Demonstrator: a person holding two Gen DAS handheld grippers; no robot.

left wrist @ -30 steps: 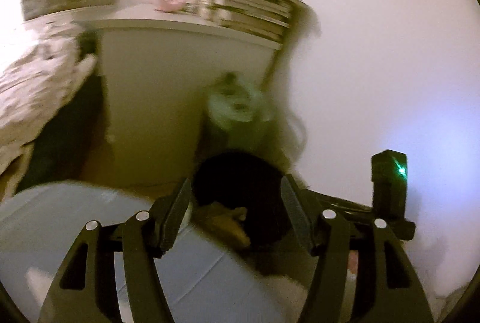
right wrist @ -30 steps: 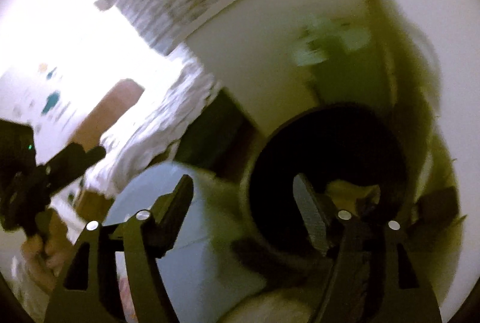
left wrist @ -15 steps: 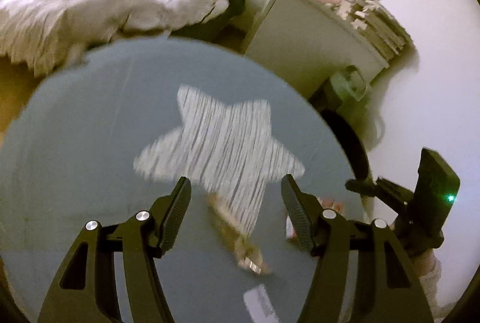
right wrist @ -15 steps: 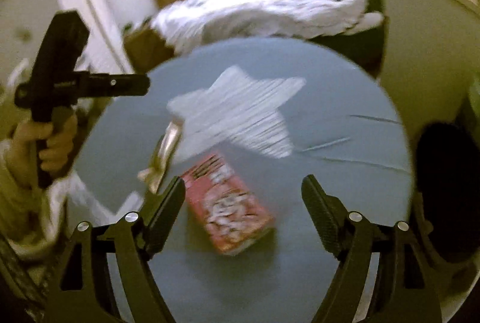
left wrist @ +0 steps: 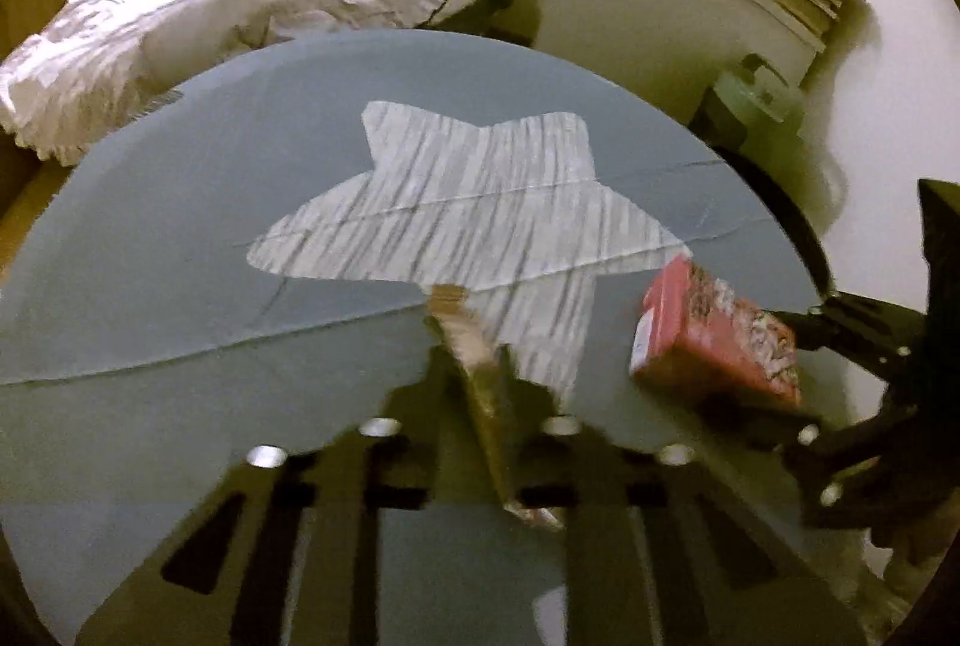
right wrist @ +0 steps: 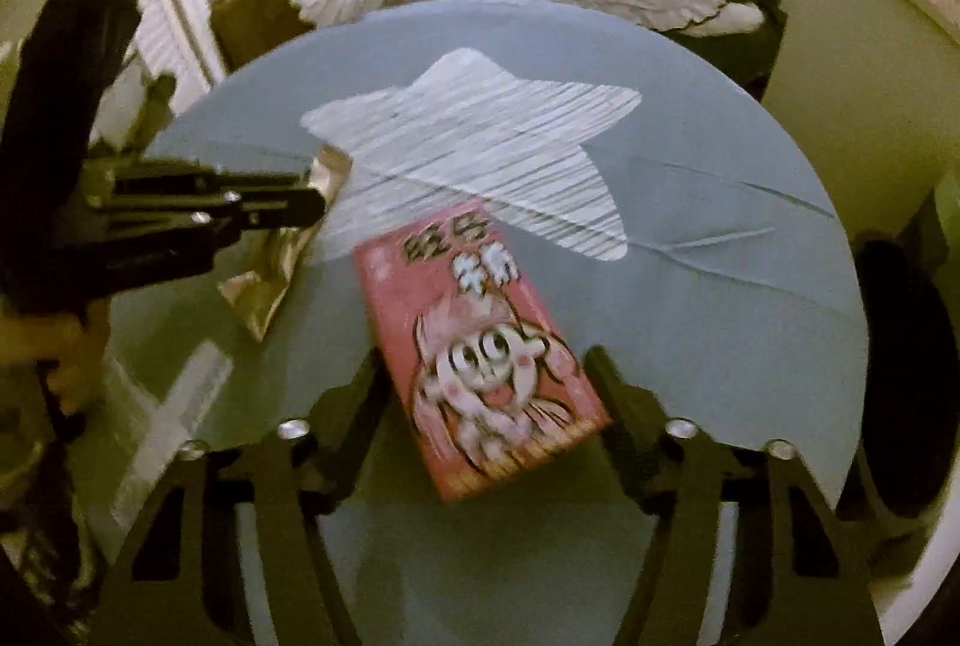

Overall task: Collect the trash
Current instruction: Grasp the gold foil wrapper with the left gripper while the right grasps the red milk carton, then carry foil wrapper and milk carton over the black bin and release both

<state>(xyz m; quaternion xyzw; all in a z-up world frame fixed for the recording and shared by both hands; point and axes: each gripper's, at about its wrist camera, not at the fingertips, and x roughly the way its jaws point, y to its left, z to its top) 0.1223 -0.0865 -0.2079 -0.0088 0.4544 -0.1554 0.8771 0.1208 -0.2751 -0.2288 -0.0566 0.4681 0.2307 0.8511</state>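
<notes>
A crumpled gold foil wrapper point(left wrist: 480, 376) lies on the round blue rug point(left wrist: 180, 238) with a white star. My left gripper point(left wrist: 474, 394) is low over the wrapper, its blurred fingers close on either side of it; whether it grips is unclear. It also shows in the right wrist view point(right wrist: 306, 202) at the wrapper point(right wrist: 270, 274). A red snack box point(right wrist: 480, 346) lies on the rug between the open fingers of my right gripper point(right wrist: 486, 376). The box shows in the left wrist view point(left wrist: 714, 340) too.
A black bin point(right wrist: 900, 376) stands at the rug's right edge beside a white cabinet point(left wrist: 660, 40) with stacked books. A bed with rumpled white bedding point(left wrist: 210, 22) lies beyond the rug. A white paper scrap point(right wrist: 174, 406) lies on the rug's left.
Both grippers swung away from the black bin and dropped toward the rug. The left closed in around the foil wrapper; the right came down around the red box.
</notes>
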